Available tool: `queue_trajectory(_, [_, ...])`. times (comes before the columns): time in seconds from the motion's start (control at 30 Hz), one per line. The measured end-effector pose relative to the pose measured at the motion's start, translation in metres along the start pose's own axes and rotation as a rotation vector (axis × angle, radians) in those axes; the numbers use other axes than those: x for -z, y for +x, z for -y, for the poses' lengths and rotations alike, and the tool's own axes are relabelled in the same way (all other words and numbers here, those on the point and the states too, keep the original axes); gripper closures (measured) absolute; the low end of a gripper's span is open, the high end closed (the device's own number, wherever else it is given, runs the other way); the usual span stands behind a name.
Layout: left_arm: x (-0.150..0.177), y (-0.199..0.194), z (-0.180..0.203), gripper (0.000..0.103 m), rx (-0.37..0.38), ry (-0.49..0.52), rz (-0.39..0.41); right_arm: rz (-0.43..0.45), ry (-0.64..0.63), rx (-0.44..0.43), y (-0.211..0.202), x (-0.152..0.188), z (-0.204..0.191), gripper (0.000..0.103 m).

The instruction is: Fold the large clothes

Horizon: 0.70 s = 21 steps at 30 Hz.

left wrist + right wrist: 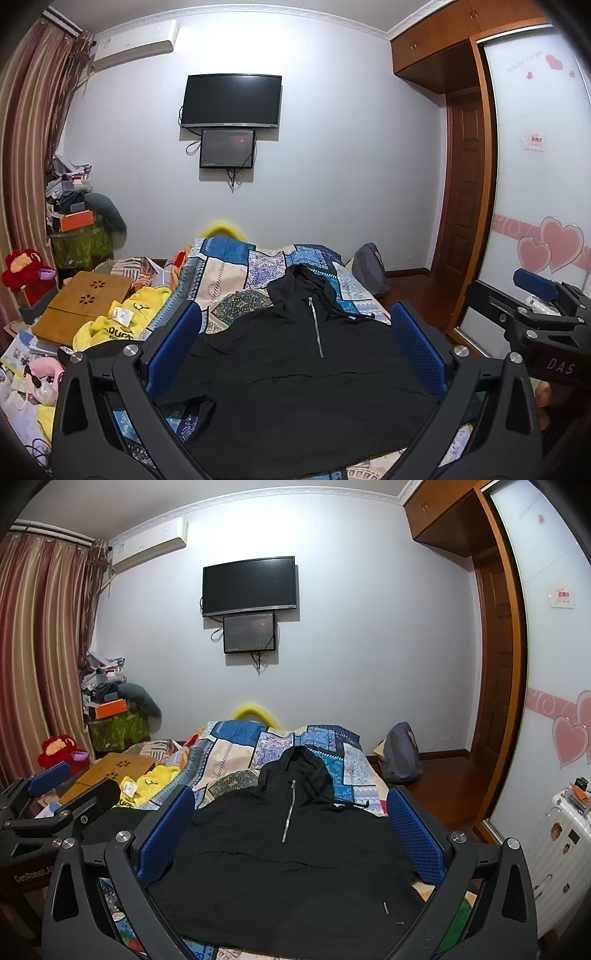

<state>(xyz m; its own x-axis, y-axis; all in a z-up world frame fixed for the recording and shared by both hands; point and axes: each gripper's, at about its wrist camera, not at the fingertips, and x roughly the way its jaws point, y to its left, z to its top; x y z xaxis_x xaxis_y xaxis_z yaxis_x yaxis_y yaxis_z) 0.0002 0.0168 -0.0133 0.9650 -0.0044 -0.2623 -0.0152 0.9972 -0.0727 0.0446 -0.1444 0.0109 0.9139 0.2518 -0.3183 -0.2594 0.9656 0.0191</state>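
A black hooded jacket (295, 369) with a silver zipper lies spread front-up on the patchwork bedspread (229, 266), hood towards the far wall. It also shows in the right wrist view (288, 853). My left gripper (295, 339) is open and empty, held above the jacket's near part. My right gripper (291, 819) is open and empty too, held above the jacket beside the left one. The right gripper shows at the right edge of the left wrist view (539, 295). The left gripper shows at the left edge of the right wrist view (55, 786).
A yellow garment (122, 321), a wooden lap desk (85, 302) and toys crowd the bed's left side. A grey backpack (400, 753) sits on the floor at the right. A white suitcase (561, 853) stands by the wardrobe (546, 664).
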Motion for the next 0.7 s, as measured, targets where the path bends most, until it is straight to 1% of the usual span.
queue_trajectory(0.23, [-0.0025,-0.0022,-0.003,0.0,-0.005,-0.007,-0.01,-0.012,0.004,0.0,0.0007,0.0037,-0.0044,0.0])
queue_trajectory(0.7, [-0.0024,-0.0015,-0.0022,0.0,-0.008,-0.005,-0.013,-0.025,0.009,-0.003,0.0037,0.0009,0.0016,0.0])
